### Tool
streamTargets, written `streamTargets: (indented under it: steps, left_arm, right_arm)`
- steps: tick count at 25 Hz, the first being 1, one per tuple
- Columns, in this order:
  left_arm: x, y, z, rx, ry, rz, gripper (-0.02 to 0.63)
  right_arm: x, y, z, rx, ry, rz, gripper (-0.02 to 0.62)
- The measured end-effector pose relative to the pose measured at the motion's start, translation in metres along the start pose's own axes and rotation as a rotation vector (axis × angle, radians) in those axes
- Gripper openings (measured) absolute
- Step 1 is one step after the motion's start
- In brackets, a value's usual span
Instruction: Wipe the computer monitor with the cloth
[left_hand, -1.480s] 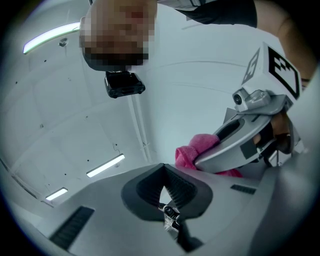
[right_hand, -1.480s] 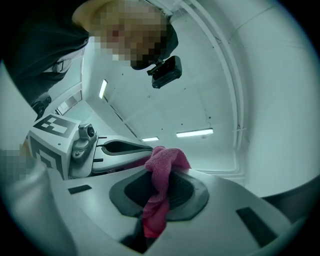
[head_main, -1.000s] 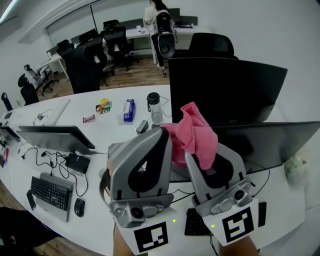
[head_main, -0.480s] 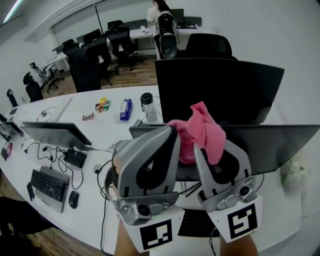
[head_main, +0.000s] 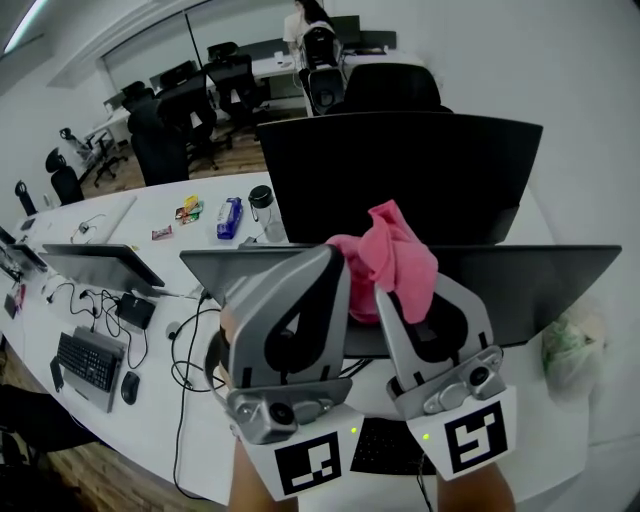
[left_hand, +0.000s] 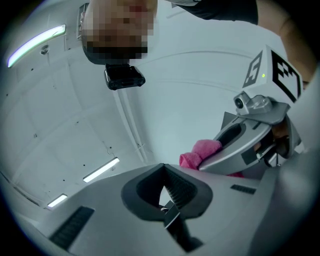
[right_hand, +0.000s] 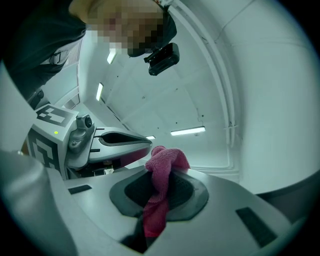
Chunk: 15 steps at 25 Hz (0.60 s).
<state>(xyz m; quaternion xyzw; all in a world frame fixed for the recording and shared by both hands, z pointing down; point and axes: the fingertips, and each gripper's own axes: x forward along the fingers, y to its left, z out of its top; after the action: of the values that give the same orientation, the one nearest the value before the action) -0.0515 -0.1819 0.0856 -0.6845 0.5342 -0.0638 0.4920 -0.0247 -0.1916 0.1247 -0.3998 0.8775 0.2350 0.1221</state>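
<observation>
A pink cloth (head_main: 395, 262) bunches out of my right gripper (head_main: 412, 300), which is shut on it; in the right gripper view the cloth (right_hand: 162, 170) runs down between the closed jaws (right_hand: 160, 192). My left gripper (head_main: 332, 268) is raised beside it, and its jaws (left_hand: 162, 192) are shut with nothing in them. Both grippers point up toward the ceiling. Behind them a dark monitor (head_main: 400, 170) shows its black back. A nearer monitor (head_main: 530, 285) shows only its top edge and back below the grippers. From the left gripper view I see the cloth (left_hand: 201, 151) and the right gripper (left_hand: 245, 142).
On the long white desk (head_main: 200, 255) stand a bottle (head_main: 262, 205), snack packets (head_main: 229, 215), another monitor (head_main: 95, 262), a keyboard (head_main: 88, 362) and a mouse (head_main: 130, 387). A plastic bag (head_main: 570, 350) lies at the right. Office chairs (head_main: 170, 130) and a person (head_main: 305, 25) are at the back.
The view has swung so the monitors and desk items sit further left. Both grippers stay raised side by side, the right still pinching the pink cloth.
</observation>
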Motion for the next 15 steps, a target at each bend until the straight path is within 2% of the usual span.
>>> streamTargets:
  steps: [15]
  left_arm:
    - [0.052, -0.084, 0.068, -0.002, -0.008, -0.065, 0.002]
  right_arm:
    - [-0.073, -0.088, 0.001, -0.004, 0.007, -0.049, 0.061]
